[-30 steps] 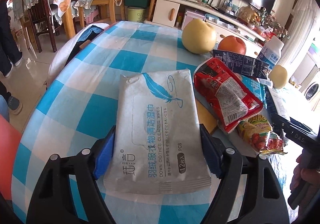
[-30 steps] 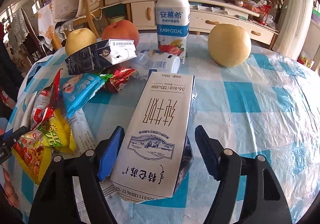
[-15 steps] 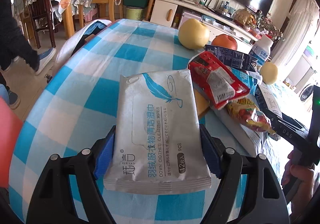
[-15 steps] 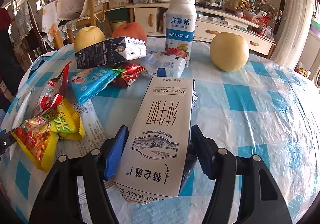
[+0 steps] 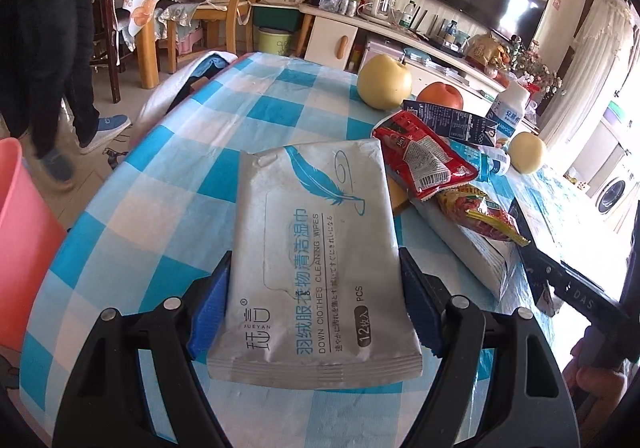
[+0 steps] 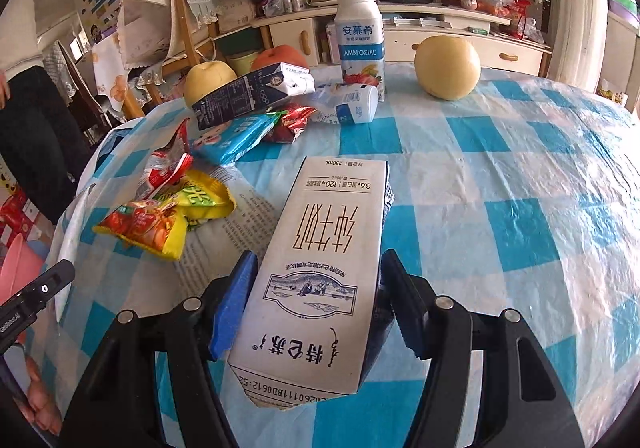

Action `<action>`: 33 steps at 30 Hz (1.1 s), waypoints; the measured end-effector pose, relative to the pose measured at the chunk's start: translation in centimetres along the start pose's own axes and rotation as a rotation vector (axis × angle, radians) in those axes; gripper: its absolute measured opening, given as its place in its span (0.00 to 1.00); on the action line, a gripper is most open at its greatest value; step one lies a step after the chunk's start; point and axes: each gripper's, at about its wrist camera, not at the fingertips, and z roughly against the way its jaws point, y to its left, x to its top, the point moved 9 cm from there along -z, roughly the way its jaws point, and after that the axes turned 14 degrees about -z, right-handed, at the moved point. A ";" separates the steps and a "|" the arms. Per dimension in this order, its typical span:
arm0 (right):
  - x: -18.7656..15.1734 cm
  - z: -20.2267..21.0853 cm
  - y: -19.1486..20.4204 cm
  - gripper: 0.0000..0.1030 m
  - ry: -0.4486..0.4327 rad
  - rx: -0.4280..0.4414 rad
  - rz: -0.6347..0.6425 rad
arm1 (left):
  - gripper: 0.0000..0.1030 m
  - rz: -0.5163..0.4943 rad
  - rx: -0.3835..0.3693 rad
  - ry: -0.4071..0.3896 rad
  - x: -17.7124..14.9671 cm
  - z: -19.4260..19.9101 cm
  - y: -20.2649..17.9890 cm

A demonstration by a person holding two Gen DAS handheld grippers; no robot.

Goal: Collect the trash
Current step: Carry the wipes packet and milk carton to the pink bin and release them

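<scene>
We are clamping the left gripper (image 5: pixel 314 302) on a soft, flat grey wipes pouch (image 5: pixel 316 248) with a blue feather, reading "DOWN CLOTHES CLEANING WIPES", above the blue-checked tablecloth (image 5: pixel 160 184). We are gripping a rigid boxy milk carton (image 6: pixel 320 268), marked "250mL", in the right gripper (image 6: pixel 316 306), beside crinkly snack wrappers (image 6: pixel 168 208).

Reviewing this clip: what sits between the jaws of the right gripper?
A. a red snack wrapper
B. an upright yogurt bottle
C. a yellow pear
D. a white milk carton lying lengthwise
D. In the right wrist view the white milk carton lies lengthwise in the right gripper, both blue pads against its sides.
</scene>
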 end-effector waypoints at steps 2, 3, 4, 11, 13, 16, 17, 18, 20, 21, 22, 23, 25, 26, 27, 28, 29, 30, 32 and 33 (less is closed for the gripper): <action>-0.8 0.7 0.2 0.63 0.008 0.012 -0.013 | 0.76 0.001 0.008 -0.007 -0.1 0.5 0.1; -1.2 1.1 0.3 0.63 0.013 0.018 -0.019 | 0.76 0.002 0.016 -0.010 -0.2 0.8 0.2; -1.7 1.4 0.4 0.63 0.019 0.026 -0.023 | 0.76 0.005 0.021 -0.012 -0.3 1.0 0.4; -4.2 3.8 2.8 0.63 0.045 0.087 -0.007 | 0.76 0.049 0.054 -0.033 -1.0 2.8 1.6; -4.9 4.3 4.0 0.63 0.052 0.106 0.012 | 0.76 0.075 0.065 -0.043 -1.3 3.5 2.3; -5.8 4.8 5.6 0.63 0.061 0.122 0.047 | 0.76 0.127 0.090 -0.073 -1.6 4.9 3.9; -6.2 4.9 6.4 0.63 0.068 0.131 0.059 | 0.76 0.143 0.098 -0.083 -1.5 5.3 4.4; -6.5 5.0 7.1 0.62 0.073 0.140 0.067 | 0.76 0.174 0.110 -0.099 -1.6 6.0 5.3; -7.1 5.3 8.8 0.61 0.079 0.160 0.094 | 0.76 0.236 0.125 -0.119 -1.9 6.9 7.0; -7.3 5.5 9.5 0.61 0.079 0.168 0.109 | 0.76 0.268 0.137 -0.128 -2.0 7.3 7.9; -7.5 5.7 10.3 0.61 0.078 0.179 0.122 | 0.76 0.290 0.147 -0.134 -2.1 7.5 8.6; -7.6 5.9 11.1 0.60 0.078 0.188 0.136 | 0.76 0.314 0.161 -0.144 -2.2 7.9 9.5; -7.9 6.2 12.9 0.60 0.079 0.213 0.159 | 0.76 0.362 0.198 -0.165 -2.4 8.8 11.3; -8.0 6.4 13.7 0.53 0.080 0.225 0.168 | 0.76 0.390 0.219 -0.178 -2.5 9.4 12.4; -8.0 6.5 14.8 0.04 0.082 0.239 0.180 | 0.76 0.411 0.232 -0.190 -2.6 9.8 13.1; -8.1 6.5 15.8 0.07 0.099 0.255 0.185 | 0.76 0.441 0.254 -0.210 -2.7 10.5 14.2; -8.1 6.6 16.8 0.07 0.109 0.279 0.180 | 0.76 0.460 0.274 -0.223 -2.8 11.0 15.0; -8.1 6.7 17.9 0.07 0.116 0.294 0.189 | 0.76 0.477 0.293 -0.237 -2.8 11.6 15.8; -8.0 6.7 20.0 0.07 0.097 0.285 0.235 | 0.76 0.512 0.323 -0.253 -3.1 12.2 17.5; -8.1 6.6 20.6 0.07 0.088 0.279 0.255 | 0.76 0.531 0.331 -0.243 -3.4 12.1 18.3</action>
